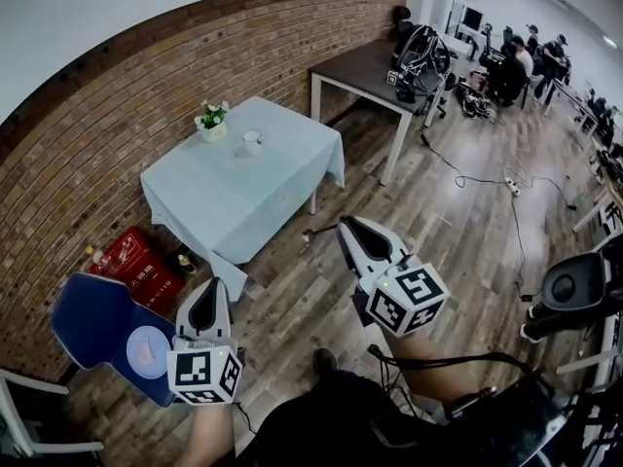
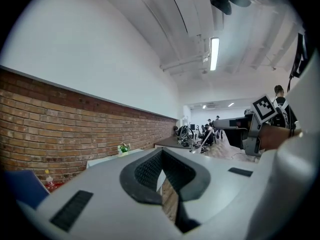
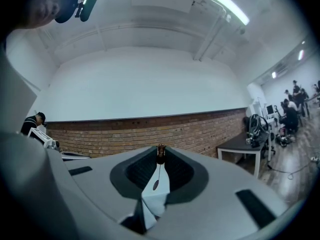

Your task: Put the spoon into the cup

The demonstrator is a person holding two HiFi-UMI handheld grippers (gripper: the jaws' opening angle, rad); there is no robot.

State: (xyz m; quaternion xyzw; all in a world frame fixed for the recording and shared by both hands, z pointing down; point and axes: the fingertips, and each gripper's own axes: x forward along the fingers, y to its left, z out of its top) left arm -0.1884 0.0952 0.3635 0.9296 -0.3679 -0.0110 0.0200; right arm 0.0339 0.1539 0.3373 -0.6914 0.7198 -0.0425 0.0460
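Observation:
A white cup stands on the table with the pale blue cloth, far ahead, beside a small pot of flowers. My right gripper points level toward that table and is shut on the spoon, which sticks out past the tips to the left. In the right gripper view the spoon hangs between the tips of the right gripper, its brown end pinched at the top. My left gripper is lower left, its jaws together with nothing in them; the left gripper faces the table.
A red crate and bottles sit against the brick wall, left of the table. A blue chair is close to my left gripper. A dark table, cables on the wooden floor and seated people lie to the right.

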